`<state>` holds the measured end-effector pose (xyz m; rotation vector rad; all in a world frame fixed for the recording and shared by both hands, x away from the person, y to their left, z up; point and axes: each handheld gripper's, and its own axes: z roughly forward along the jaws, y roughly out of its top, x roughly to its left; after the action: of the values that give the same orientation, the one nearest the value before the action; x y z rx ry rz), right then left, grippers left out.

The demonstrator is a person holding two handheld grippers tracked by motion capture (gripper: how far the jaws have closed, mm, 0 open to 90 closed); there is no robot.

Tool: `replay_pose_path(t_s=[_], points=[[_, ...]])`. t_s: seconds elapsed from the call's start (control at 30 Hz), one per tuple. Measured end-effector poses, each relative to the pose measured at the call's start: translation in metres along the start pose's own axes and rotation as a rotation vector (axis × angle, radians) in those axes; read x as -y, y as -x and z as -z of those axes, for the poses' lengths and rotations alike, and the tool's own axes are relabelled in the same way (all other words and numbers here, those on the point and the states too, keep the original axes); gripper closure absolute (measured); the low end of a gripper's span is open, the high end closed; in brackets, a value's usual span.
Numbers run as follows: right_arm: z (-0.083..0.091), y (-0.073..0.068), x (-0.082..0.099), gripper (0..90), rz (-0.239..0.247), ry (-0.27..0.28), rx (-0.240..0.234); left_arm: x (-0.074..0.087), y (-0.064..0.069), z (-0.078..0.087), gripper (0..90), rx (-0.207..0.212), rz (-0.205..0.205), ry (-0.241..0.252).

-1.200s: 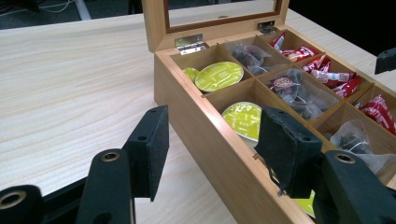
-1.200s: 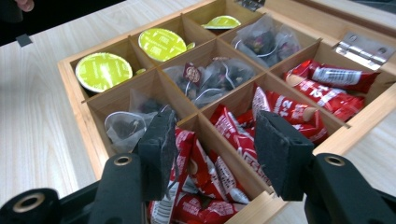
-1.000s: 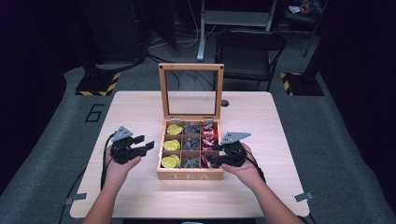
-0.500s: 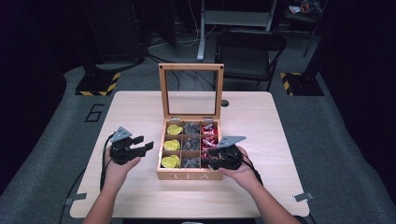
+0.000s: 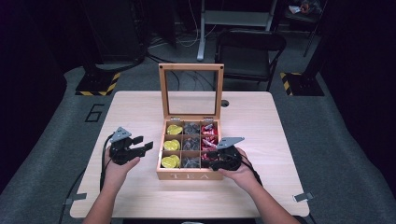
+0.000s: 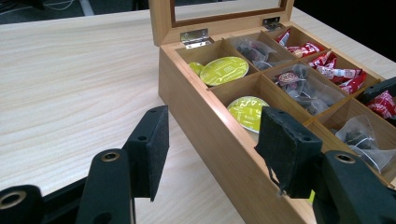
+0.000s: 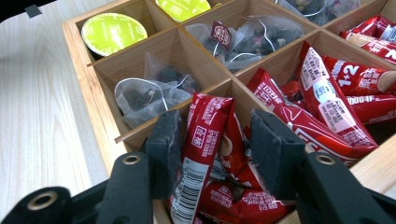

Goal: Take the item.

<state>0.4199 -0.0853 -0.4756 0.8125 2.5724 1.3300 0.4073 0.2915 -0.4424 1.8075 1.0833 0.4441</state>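
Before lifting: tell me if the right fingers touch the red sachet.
Touching: the right gripper view shows the left finger against the upright red sachet; the other finger stands off it.

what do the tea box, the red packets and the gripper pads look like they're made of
Tea box: pale wood, perhaps bamboo, smooth matt finish; fine straight grain shows on the dividers.
Red packets: glossy printed film, likely plastic or foil laminate; they crease and catch the light.
Right gripper pads: black, matt, foam or felt-like; the surface looks rough and fuzzy. Its jaws have just been closing around a packet.
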Motion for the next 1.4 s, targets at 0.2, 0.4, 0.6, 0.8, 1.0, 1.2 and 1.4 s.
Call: replay_pose_path(t_s=[0.2, 0.4, 0.6, 0.8, 1.0, 1.2, 1.4], points=[[0.000, -0.001, 0.001, 56.3, 0.008, -0.005, 0.006, 0.000, 0.000, 0.000, 43.6, -0.001, 0.000, 0.001], [0.000, -0.003, 0.001, 61.7, 0.022, -0.002, 0.005, 0.000, 0.000, 0.000, 43.6, -0.002, 0.002, 0.002], [0.000, -0.002, 0.000, 66.6, 0.029, 0.005, -0.006, 0.000, 0.000, 0.001, 43.6, 0.000, 0.000, 0.002], [0.002, -0.005, -0.001, 68.9, 0.058, 0.008, -0.001, 0.000, -0.001, 0.001, 43.6, -0.001, -0.001, 0.004], [0.004, -0.005, -0.002, 69.7, 0.046, 0.021, 0.002, 0.000, 0.000, 0.001, 43.7, -0.002, -0.002, 0.003], [0.008, -0.004, -0.005, 69.9, 0.038, 0.035, 0.005, 0.000, -0.001, 0.001, 43.7, -0.002, 0.000, 0.006], [0.013, -0.004, -0.011, 70.0, 0.037, 0.054, -0.002, 0.000, -0.001, 0.001, 43.7, -0.007, 0.007, 0.010]])
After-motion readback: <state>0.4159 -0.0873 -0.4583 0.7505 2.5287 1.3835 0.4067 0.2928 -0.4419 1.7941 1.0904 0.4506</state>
